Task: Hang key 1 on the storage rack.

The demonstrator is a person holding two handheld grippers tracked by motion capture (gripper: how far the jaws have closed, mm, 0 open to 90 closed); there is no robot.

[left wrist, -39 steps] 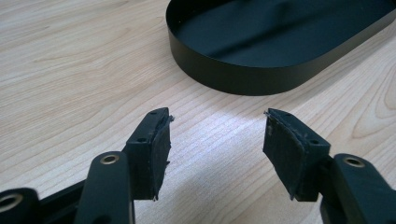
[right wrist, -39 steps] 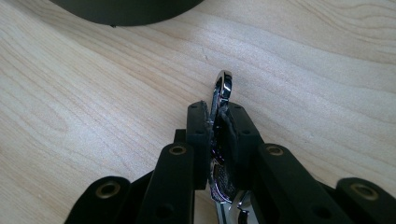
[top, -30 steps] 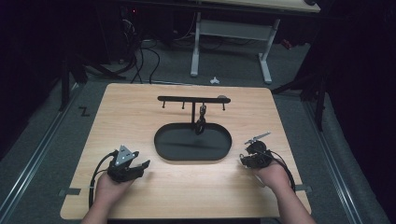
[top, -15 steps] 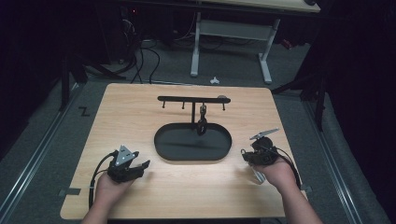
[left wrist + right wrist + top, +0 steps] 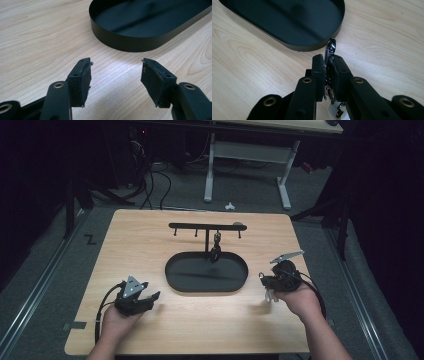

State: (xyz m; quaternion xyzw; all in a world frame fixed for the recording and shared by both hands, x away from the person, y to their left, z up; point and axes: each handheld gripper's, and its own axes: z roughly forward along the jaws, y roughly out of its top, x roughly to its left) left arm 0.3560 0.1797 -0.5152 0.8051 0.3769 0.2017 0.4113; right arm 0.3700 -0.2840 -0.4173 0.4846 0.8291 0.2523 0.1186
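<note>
My right gripper [image 5: 264, 279] is at the table's right, just past the end of the black oval tray [image 5: 172, 270]. It is shut on a shiny metal clasp [image 5: 331, 47] whose tip sticks up between the jaws. A white piece [image 5: 337, 110] hangs below it, seen as a white piece [image 5: 269, 295] under the hand in the high view. My left gripper [image 5: 150, 298] rests low at the front left of the table, open, with bare wood between its pads [image 5: 83, 77]. A small dark item [image 5: 216, 251] hangs from the black hook rack [image 5: 205, 226] behind the tray.
The tray rim [image 5: 120, 42] lies ahead and to the right of the left jaws, and the tray rim [image 5: 312, 46] sits close ahead of the right jaws. The wooden table [image 5: 140, 250] has open room at left and front. Desk legs and cables stand on the floor beyond.
My right hand has drifted slightly right and farther from me, still holding the clasp. The left hand has stayed put.
</note>
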